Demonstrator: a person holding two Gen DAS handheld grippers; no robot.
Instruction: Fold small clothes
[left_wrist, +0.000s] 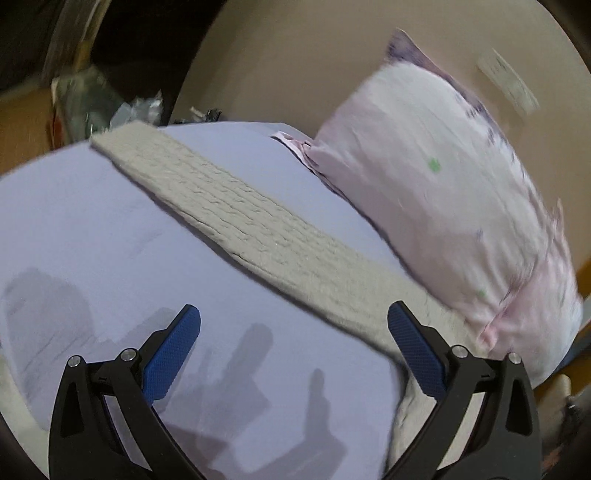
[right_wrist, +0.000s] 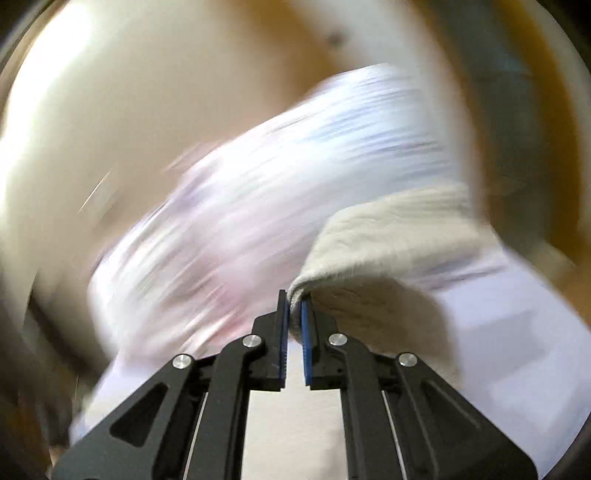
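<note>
A long beige knitted cloth (left_wrist: 236, 206) lies as a diagonal strip across a lavender cloth (left_wrist: 110, 229). My left gripper (left_wrist: 293, 334) is open and empty, just above the lavender cloth, its right finger next to the strip's near end. In the right wrist view, my right gripper (right_wrist: 294, 306) is shut on a folded edge of the beige knitted cloth (right_wrist: 380, 247) and holds it lifted. This view is heavily motion-blurred.
A pale pink printed garment pile (left_wrist: 443, 184) lies to the right of the strip, and shows blurred in the right wrist view (right_wrist: 240, 221). All rests on a round beige table (left_wrist: 295, 66). Clutter (left_wrist: 110, 107) sits beyond the table's far left edge.
</note>
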